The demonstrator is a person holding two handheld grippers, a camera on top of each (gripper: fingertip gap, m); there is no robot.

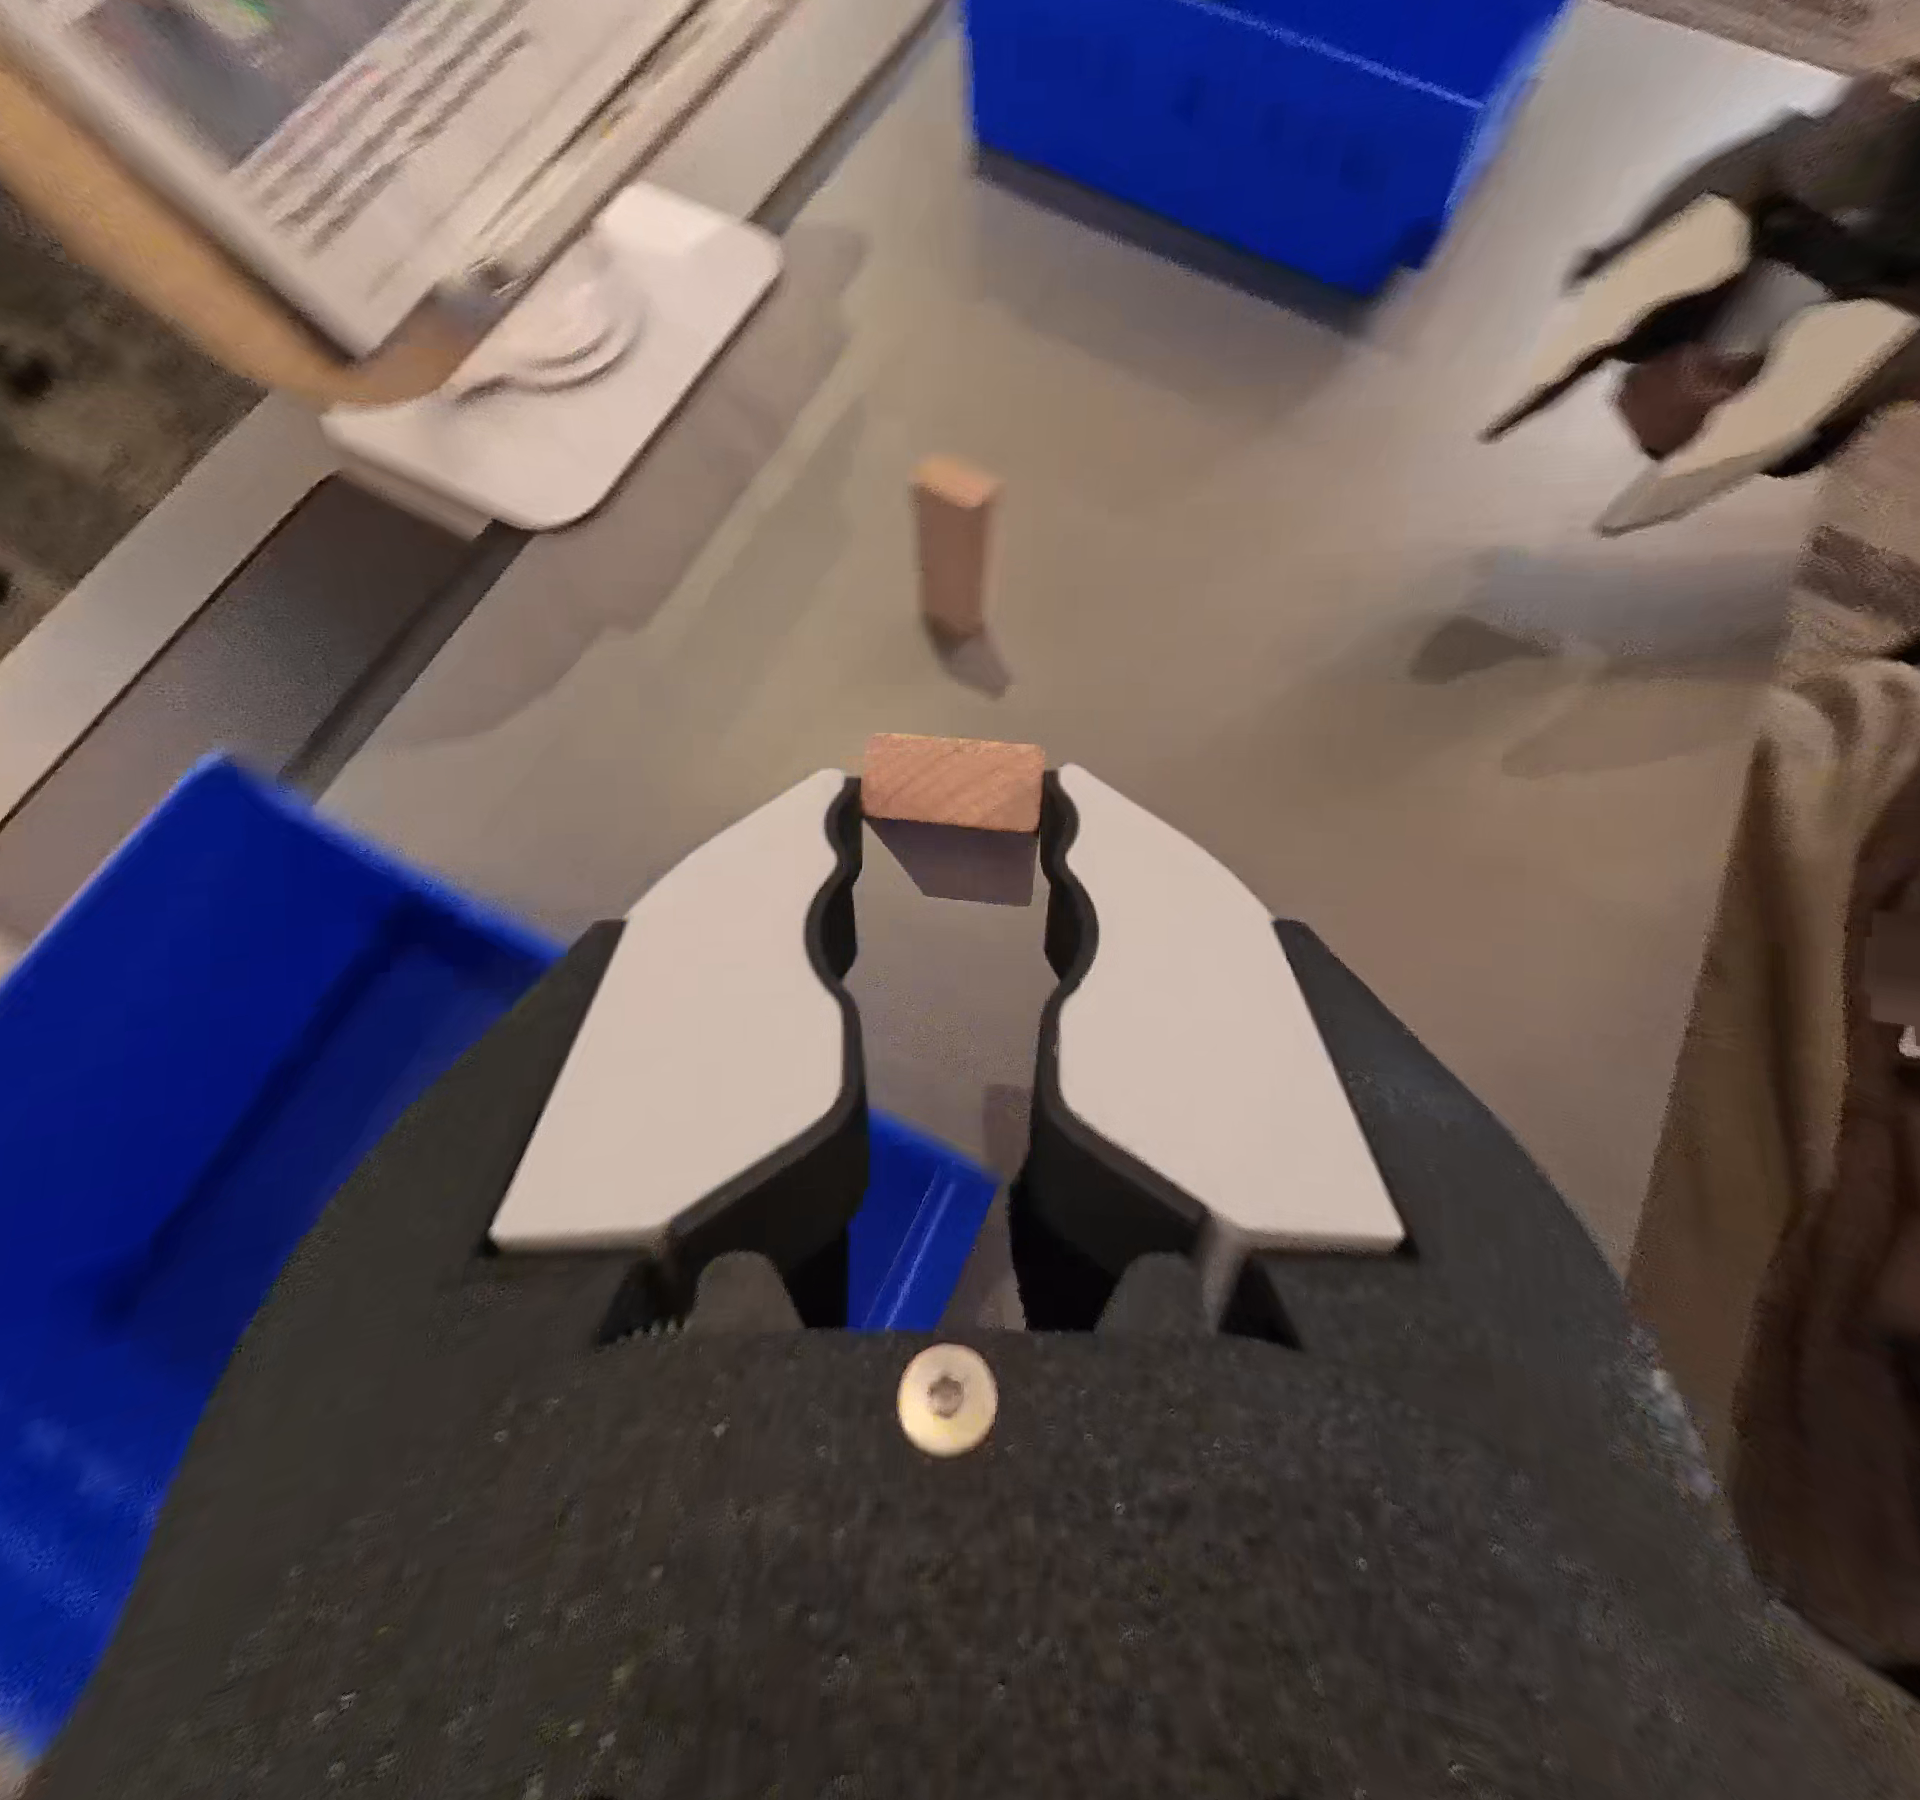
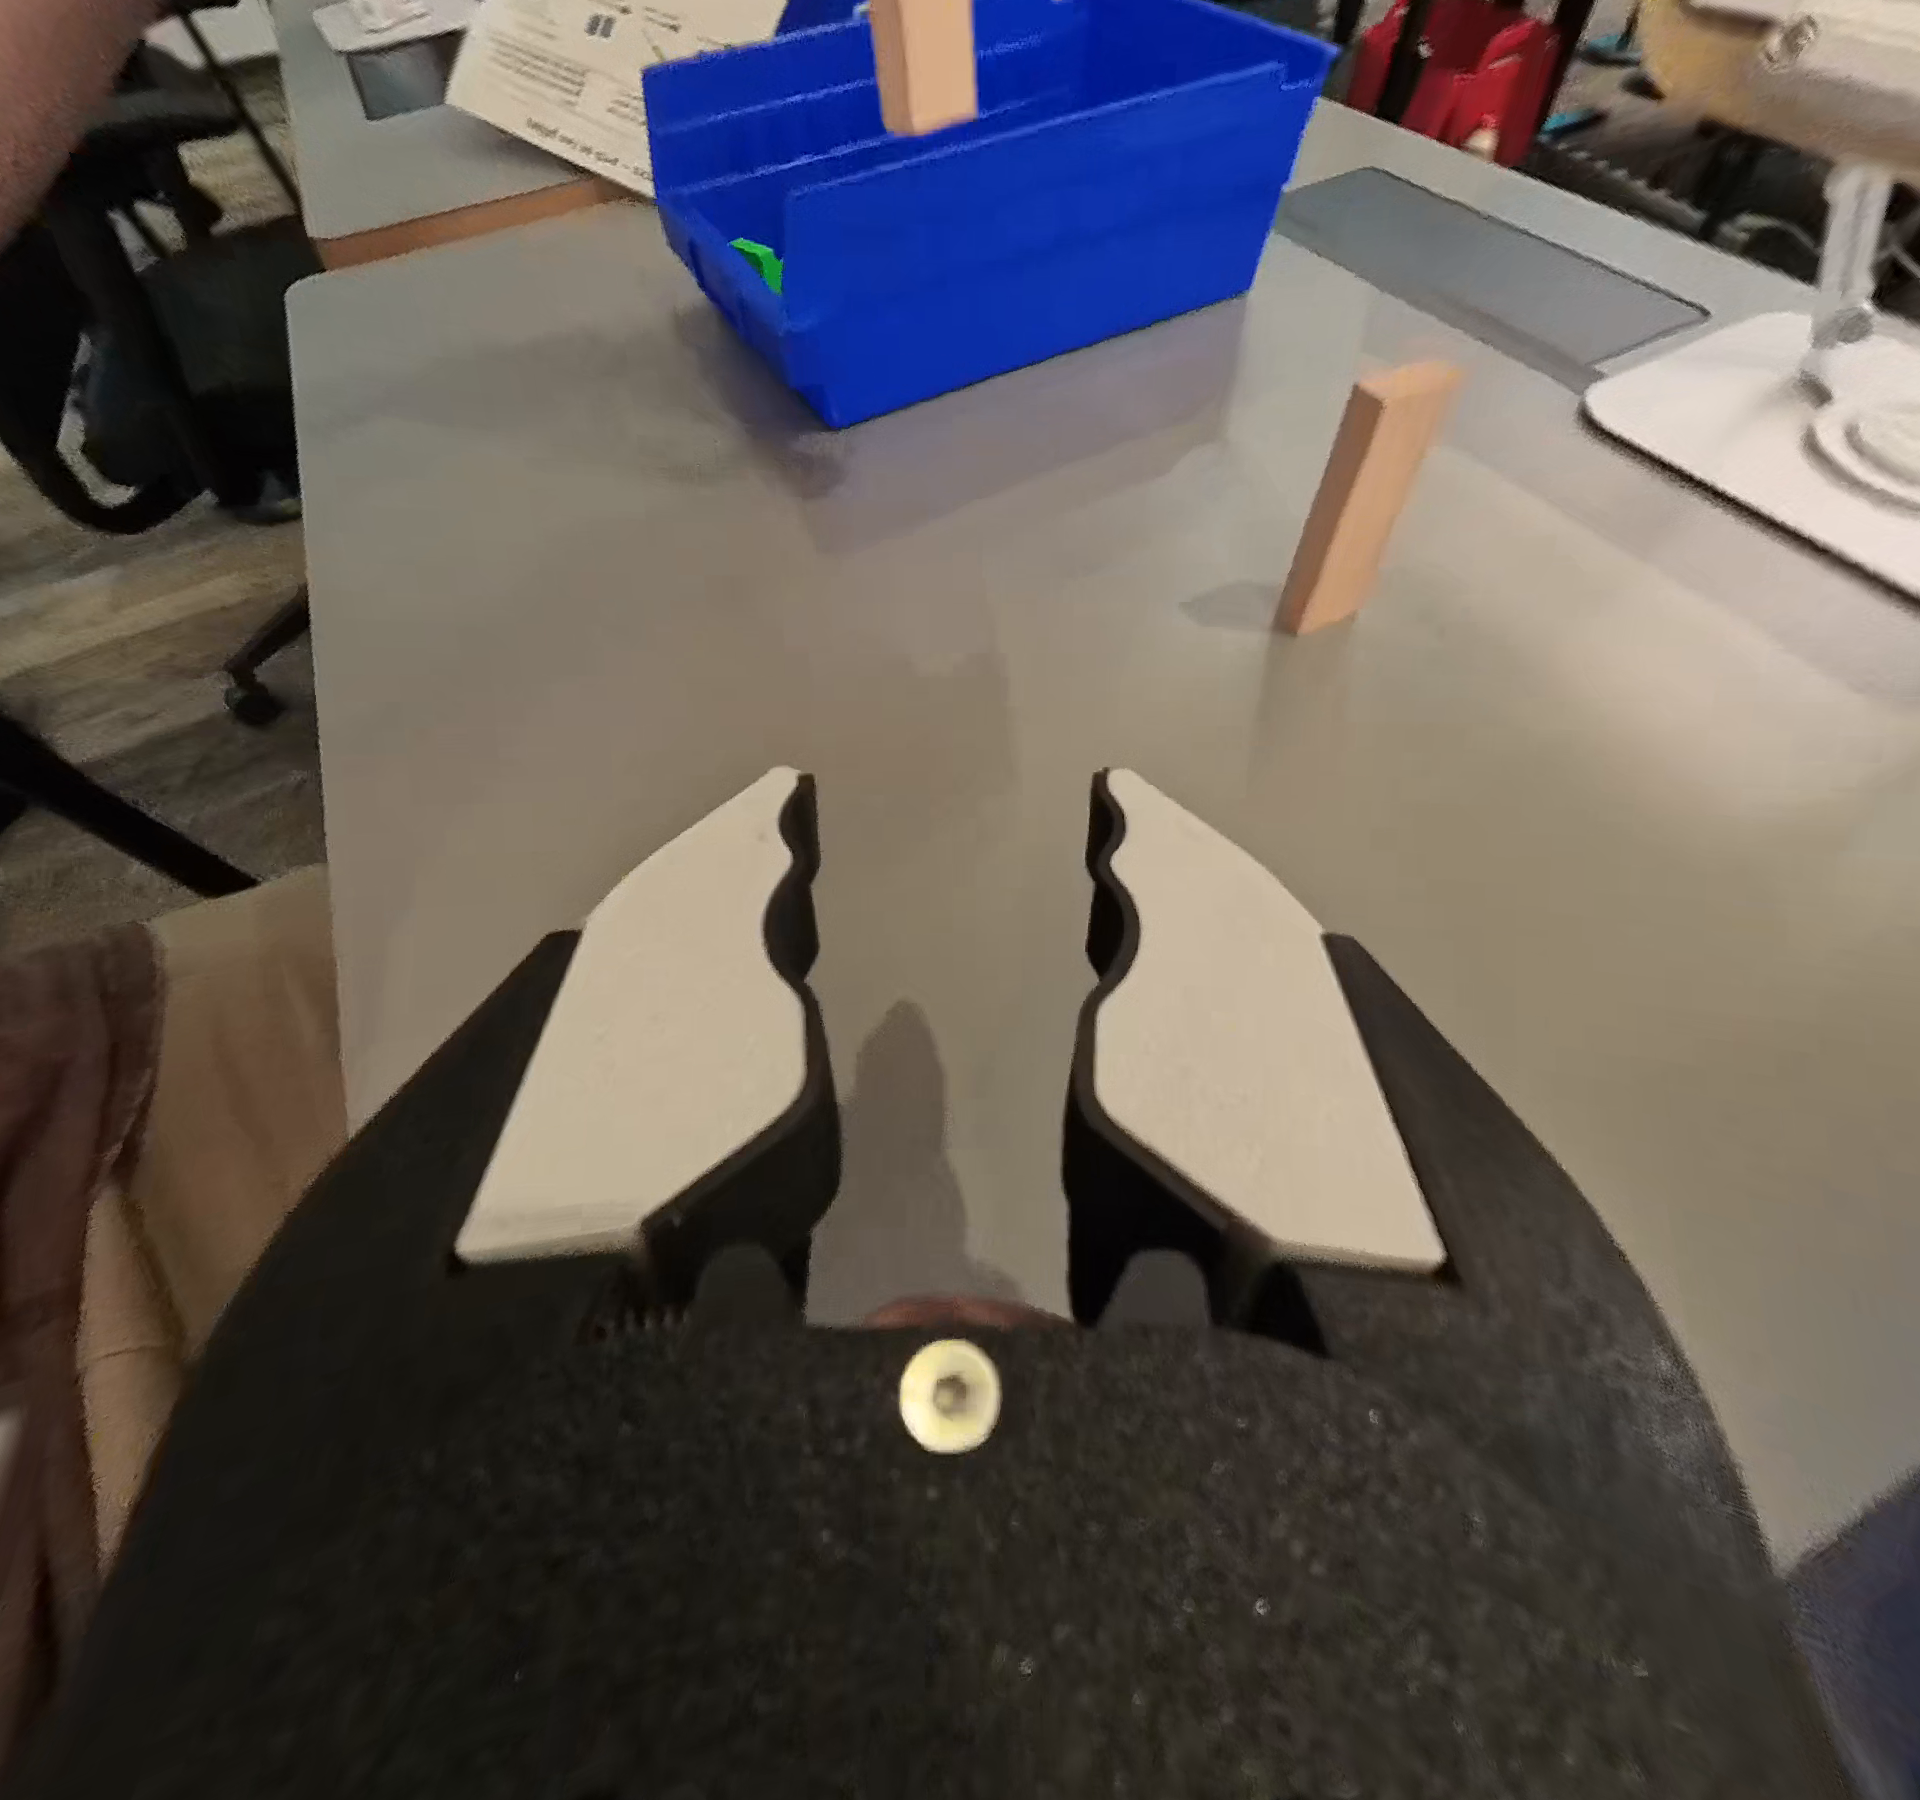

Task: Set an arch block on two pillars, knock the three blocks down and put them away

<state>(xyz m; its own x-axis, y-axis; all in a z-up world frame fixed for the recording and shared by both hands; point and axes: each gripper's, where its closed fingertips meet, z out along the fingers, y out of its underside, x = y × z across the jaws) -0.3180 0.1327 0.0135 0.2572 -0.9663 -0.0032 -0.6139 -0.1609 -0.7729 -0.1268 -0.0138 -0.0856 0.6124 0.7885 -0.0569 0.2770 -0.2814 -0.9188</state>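
My left gripper (image 1: 954,815) is shut on the top end of a wooden pillar block (image 1: 954,789) and holds it in the air. In the right wrist view this block (image 2: 925,5) hangs upright in front of a blue bin (image 2: 987,296). A second wooden pillar (image 1: 956,545) stands upright on the grey table (image 1: 1247,711); it also shows in the right wrist view (image 2: 1361,503). My right gripper (image 2: 951,794) is open and empty, low over the table (image 2: 623,607), left of the standing pillar. It shows at the right edge of the left wrist view (image 1: 1600,389). No arch block is visible.
The blue bin holds a green piece (image 2: 758,259) and sits near my left gripper (image 1: 208,1075). Another blue bin (image 1: 1247,67) stands farther back. A white stand base (image 2: 1766,441) with a tilted board lies past the pillar. A printed sheet (image 2: 623,15) lies behind the bin.
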